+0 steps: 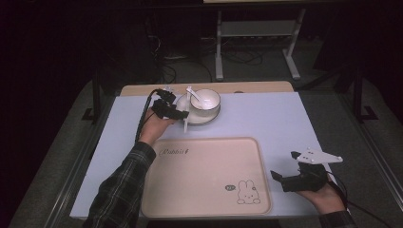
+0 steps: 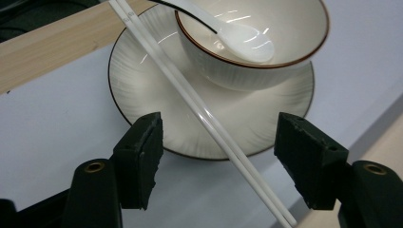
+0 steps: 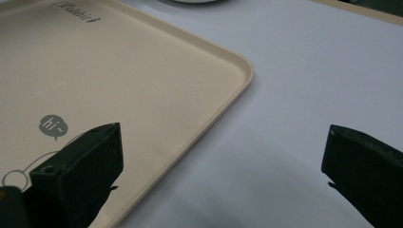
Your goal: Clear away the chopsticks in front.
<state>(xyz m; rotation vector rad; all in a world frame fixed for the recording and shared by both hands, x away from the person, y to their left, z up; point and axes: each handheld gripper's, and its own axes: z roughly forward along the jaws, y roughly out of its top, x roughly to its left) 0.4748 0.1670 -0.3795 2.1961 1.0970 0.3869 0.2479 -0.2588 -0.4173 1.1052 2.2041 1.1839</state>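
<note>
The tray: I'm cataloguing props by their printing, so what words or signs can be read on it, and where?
"Rabbit": cursive, at the far left corner of the beige tray; last letters unsure.
"hi~": in the grey speech bubble beside the rabbit drawing.
Plate, bowl, spoon, chopsticks: no lettering.

- table (image 1: pixel 285 118), pale lilac top, wood strip along far edge
- beige tray (image 1: pixel 199 190) at near middle
- white plate (image 1: pixel 183 102) at far side, chopsticks (image 2: pixel 204 114) leaning on rim
</note>
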